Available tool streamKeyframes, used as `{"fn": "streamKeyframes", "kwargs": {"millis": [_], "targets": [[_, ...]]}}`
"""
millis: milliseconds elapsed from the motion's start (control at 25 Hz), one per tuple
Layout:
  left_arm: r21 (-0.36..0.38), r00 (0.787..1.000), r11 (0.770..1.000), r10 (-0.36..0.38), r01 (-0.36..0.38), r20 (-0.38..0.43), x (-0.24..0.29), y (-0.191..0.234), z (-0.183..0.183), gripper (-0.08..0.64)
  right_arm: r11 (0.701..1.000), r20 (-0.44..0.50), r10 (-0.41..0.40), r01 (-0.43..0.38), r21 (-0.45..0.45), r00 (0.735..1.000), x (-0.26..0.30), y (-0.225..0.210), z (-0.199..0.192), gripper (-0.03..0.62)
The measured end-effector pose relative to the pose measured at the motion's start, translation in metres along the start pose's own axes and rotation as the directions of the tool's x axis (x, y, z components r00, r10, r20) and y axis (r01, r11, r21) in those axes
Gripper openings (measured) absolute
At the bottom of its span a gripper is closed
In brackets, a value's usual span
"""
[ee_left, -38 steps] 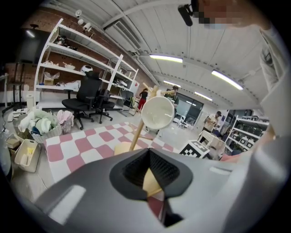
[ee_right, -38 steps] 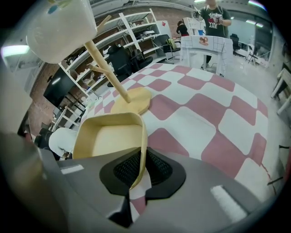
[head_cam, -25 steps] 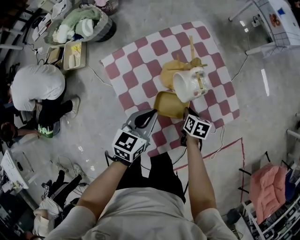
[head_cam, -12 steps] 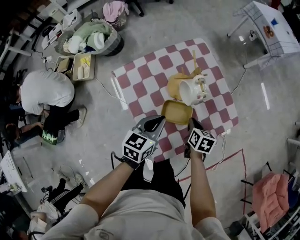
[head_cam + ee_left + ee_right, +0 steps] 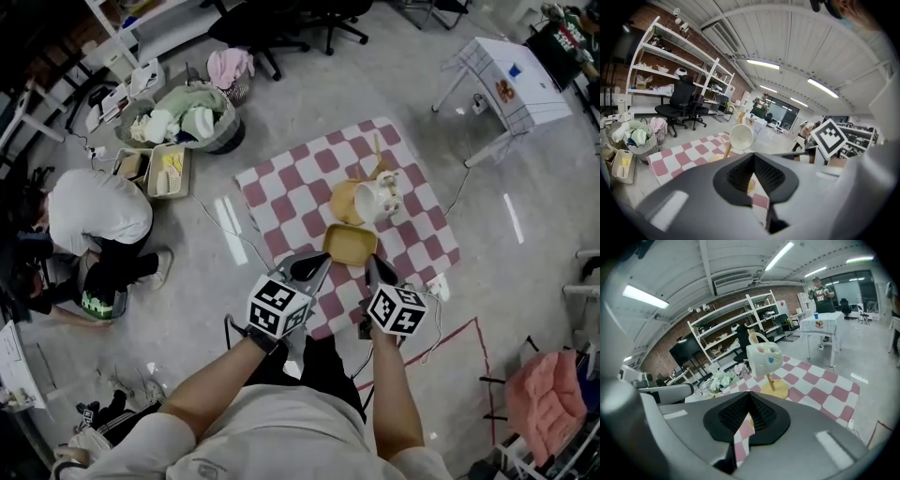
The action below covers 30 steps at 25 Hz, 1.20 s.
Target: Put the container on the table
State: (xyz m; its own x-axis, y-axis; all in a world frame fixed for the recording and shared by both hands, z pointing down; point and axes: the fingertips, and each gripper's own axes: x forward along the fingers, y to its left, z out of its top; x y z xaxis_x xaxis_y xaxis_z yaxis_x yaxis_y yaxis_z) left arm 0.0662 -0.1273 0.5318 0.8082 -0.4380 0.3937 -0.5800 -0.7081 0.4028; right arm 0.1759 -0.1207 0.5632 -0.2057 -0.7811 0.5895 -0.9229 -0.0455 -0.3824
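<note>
The yellow container [image 5: 350, 244] lies flat near the front edge of the red-and-white checked table [image 5: 281, 192]. Behind it a white mug [image 5: 372, 199] hangs on a wooden stand with a round yellow base [image 5: 343, 202]. My left gripper [image 5: 312, 264] is shut and sits just left of the container's near corner. The shut right gripper [image 5: 373, 266] is just to the container's right. Neither holds anything. The left gripper view shows its shut jaws [image 5: 752, 157] pointing at the mug [image 5: 741, 137]. The right gripper view shows the right gripper [image 5: 749, 397] shut below the mug [image 5: 763, 359].
A person [image 5: 98, 220] crouches on the floor at the left. A basket of laundry [image 5: 183, 117] and a shallow box [image 5: 169, 169] stand behind them. Office chairs [image 5: 272, 28] are at the back, a white table [image 5: 516, 70] at upper right. Red tape [image 5: 450, 333] marks the floor.
The head view has risen and takes in more of the room. Both grippers have drawn back from the container toward me. The container has stayed on the table.
</note>
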Motion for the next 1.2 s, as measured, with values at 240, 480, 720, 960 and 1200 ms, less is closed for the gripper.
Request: {"fn": "streamKeyframes", "kwargs": {"millis": [240,480,720,960,1200], "targets": [[0.034,0.999,0.999,-0.019,0.017,0.049,-0.033,-0.013,0.032,0.006,0.998,0.104,0.059,-0.054,-0.045,0.993,-0.033,0.05,0.032,0.01],[0.071,0.994,0.997,-0.021,0.013,0.107,-0.066,-0.021,0.07,0.006,0.989,0.215,0.116,-0.094,-0.113,0.97,-0.067,0.099,0.074,0.009],[0.103,0.989,0.994,-0.038,0.023,0.145,-0.084,-0.032,0.098,0.006,0.982,0.286,0.145,-0.102,-0.161,0.947,-0.093,0.124,0.1,0.009],[0.129,0.982,0.991,-0.052,0.029,0.18,-0.104,-0.042,0.119,0.006,0.976,0.334,0.158,-0.095,-0.195,0.929,-0.117,0.142,0.117,0.009],[0.169,0.968,0.985,-0.077,0.036,0.239,-0.122,-0.054,0.148,0.006,0.97,0.389,0.17,-0.083,-0.231,0.905,-0.14,0.157,0.137,0.009]]}}
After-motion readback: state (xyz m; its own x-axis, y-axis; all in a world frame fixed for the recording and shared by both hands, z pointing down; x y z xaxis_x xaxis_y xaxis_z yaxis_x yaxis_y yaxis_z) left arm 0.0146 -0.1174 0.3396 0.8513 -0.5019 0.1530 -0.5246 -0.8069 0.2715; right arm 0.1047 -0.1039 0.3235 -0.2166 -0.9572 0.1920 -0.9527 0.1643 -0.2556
